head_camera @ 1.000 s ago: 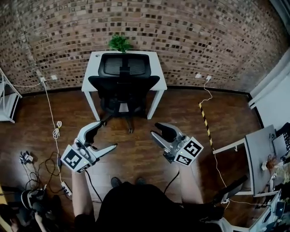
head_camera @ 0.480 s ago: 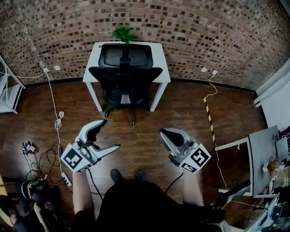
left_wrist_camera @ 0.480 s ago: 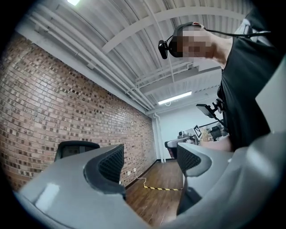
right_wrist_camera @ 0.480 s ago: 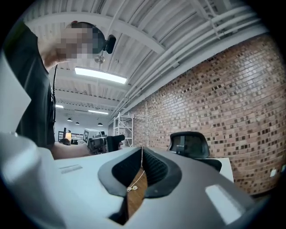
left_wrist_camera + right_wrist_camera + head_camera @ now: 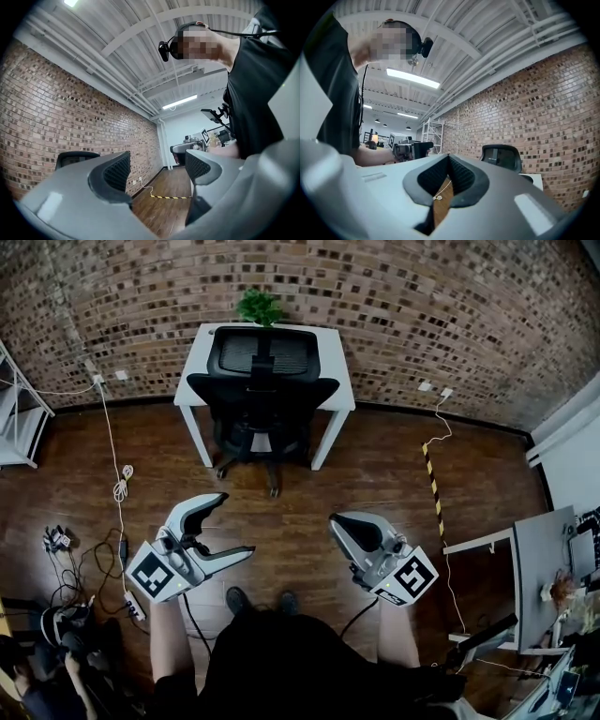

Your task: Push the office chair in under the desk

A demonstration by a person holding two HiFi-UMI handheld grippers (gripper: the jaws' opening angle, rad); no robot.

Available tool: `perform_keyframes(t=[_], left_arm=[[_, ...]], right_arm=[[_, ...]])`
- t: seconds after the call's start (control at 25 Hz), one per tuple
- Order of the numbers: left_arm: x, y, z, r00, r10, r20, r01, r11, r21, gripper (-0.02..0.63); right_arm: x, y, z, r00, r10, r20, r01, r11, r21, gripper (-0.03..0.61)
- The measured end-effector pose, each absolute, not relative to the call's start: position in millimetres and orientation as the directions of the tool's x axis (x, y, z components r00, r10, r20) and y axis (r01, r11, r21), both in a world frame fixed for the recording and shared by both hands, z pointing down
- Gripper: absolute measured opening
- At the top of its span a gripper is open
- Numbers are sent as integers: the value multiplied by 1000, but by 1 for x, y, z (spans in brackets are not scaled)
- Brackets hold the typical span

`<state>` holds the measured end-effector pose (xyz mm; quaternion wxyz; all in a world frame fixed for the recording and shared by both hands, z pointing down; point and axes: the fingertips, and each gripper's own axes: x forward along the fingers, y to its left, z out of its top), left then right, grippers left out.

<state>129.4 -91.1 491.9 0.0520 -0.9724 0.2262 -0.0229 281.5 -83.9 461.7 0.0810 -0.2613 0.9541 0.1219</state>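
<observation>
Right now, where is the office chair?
Head view, top centre: the office chair stands at the white desk against the brick wall, the potted plant just behind it.

Green plant (image 5: 260, 306) by brick wall (image 5: 422, 296); white cable (image 5: 119, 488), striped tape (image 5: 431, 486) on wooden floor (image 5: 300, 517).

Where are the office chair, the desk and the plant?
office chair (image 5: 286, 354), head view, on the mesh backrest.
desk (image 5: 333, 376), head view, on the bare right part of the white top.
plant (image 5: 260, 307), head view, on the green leaves.
</observation>
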Motion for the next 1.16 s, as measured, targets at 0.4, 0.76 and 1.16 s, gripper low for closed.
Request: perform_keyframes(t=[0.4,0.76,1.16], left_arm=[[135,-82,496,894,-448,20,-444,-891,-88,465],[145,-79,492,896,-443,17,-440,-894,-88,463],[171,-58,498,893,-449,19,-445,-890,-105,460]], right_arm=[[279,-74,465,-868,-447,-214,-489,845,216,0],[287,-71,471,-873,-448,-192,-481,857,184,0],[309,-49,472,-876,-411,-252,-463,863,202,0]])
